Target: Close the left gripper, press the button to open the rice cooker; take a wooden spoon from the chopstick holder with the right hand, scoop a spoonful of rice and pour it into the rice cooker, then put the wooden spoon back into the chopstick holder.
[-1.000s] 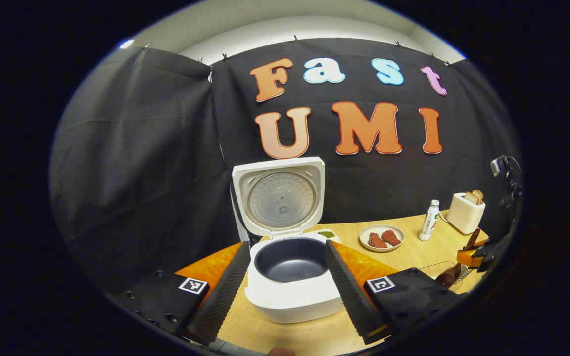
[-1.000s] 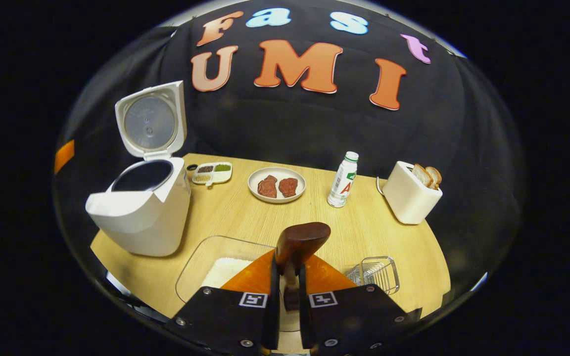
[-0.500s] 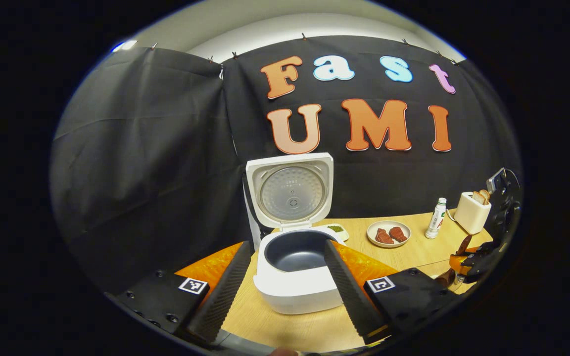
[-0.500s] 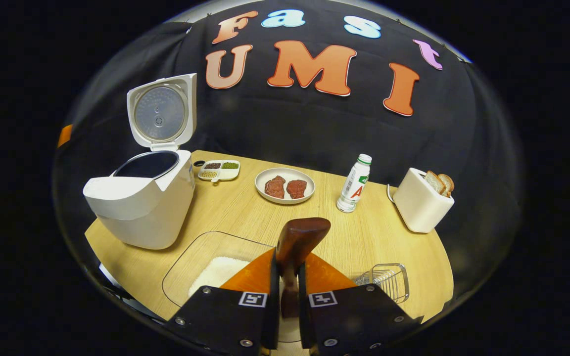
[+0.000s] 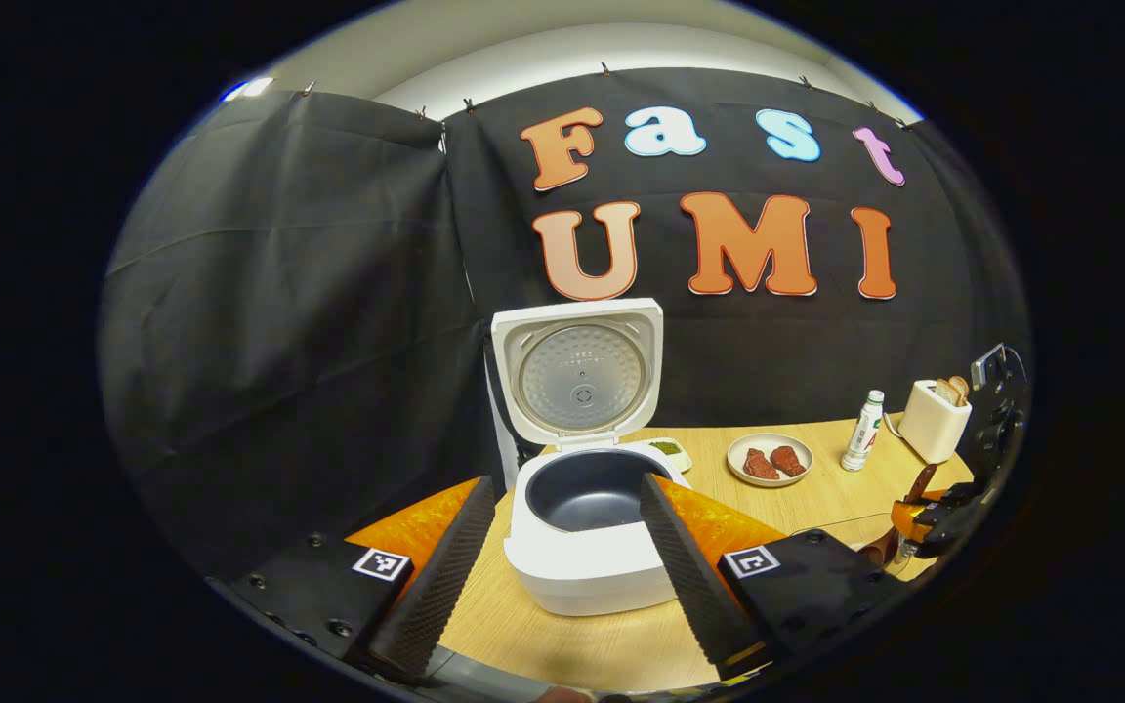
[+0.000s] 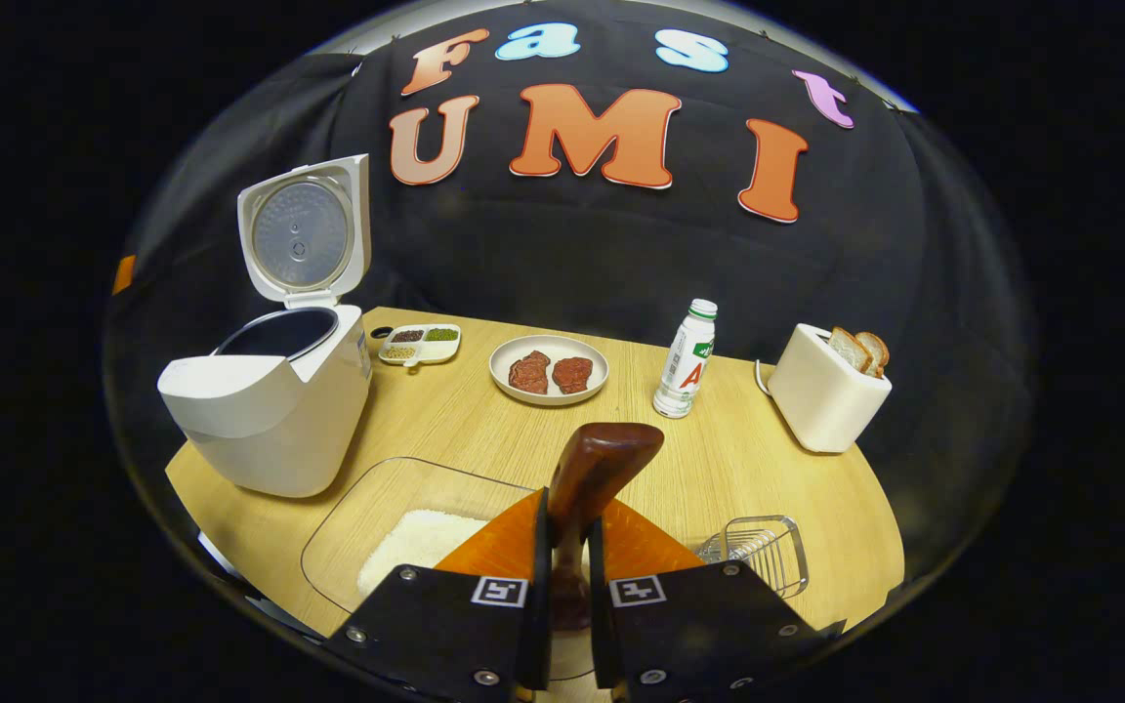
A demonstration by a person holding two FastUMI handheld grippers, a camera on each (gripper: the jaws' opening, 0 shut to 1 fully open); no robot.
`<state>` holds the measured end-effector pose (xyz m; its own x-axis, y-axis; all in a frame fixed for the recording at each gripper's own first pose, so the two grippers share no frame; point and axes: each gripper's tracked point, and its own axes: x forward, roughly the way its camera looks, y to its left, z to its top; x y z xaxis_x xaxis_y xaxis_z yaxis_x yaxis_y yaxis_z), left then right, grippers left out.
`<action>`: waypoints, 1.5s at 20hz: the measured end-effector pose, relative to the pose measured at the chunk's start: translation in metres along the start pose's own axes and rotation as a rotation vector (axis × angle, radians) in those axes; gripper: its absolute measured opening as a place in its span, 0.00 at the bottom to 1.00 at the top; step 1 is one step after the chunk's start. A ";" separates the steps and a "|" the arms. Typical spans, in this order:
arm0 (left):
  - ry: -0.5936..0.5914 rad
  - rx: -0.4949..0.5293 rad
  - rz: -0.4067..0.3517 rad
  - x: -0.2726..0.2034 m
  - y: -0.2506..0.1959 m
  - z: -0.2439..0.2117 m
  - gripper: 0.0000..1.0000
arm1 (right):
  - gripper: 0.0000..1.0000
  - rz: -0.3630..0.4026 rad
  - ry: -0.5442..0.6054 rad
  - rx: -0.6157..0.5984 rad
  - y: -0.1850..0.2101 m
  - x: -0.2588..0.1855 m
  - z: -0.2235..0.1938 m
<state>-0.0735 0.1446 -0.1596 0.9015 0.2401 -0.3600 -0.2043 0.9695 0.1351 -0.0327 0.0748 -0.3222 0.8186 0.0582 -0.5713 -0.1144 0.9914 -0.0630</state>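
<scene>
The rice cooker (image 6: 270, 400) stands on the left of a light wooden bench (image 6: 719, 469) with its lid (image 6: 304, 234) swung upright, so the button press looks done. Its dark inner pot (image 5: 590, 486) shows no rice. The left gripper (image 5: 562, 576) hangs in front of the cooker, its fingers spread wide apart with nothing between them.

The right gripper (image 6: 567, 576) has its fingers closed on the handle of the wooden spoon (image 6: 600, 469), so the spoon is already out of the chopstick holder (image 6: 756, 555), a small wire basket on the bench just to the right. The spoon is dark brown and glossy, its rounded bowl pointing up and forward above the fingers. Whether it holds any rice cannot be told.

Just below and to the left sits a clear container of white rice (image 6: 406, 537). Judging from this, scooping, pouring into the cooker, and returning the spoon are all left to do.
</scene>
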 end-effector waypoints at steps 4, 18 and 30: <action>-0.002 0.002 0.011 -0.003 0.007 -0.003 1.00 | 0.12 -0.005 -0.045 -0.081 0.027 -0.007 -0.001; 0.081 -0.022 0.027 0.007 0.050 -0.036 1.00 | 0.10 -0.048 0.039 0.342 0.065 -0.007 -0.018; 0.087 0.019 -0.054 0.026 0.042 -0.037 1.00 | 0.09 -0.027 0.145 0.754 0.065 0.000 -0.023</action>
<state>-0.0727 0.1936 -0.1974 0.8744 0.1916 -0.4458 -0.1482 0.9803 0.1307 -0.0528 0.1366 -0.3452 0.7278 0.0689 -0.6824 0.3618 0.8067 0.4673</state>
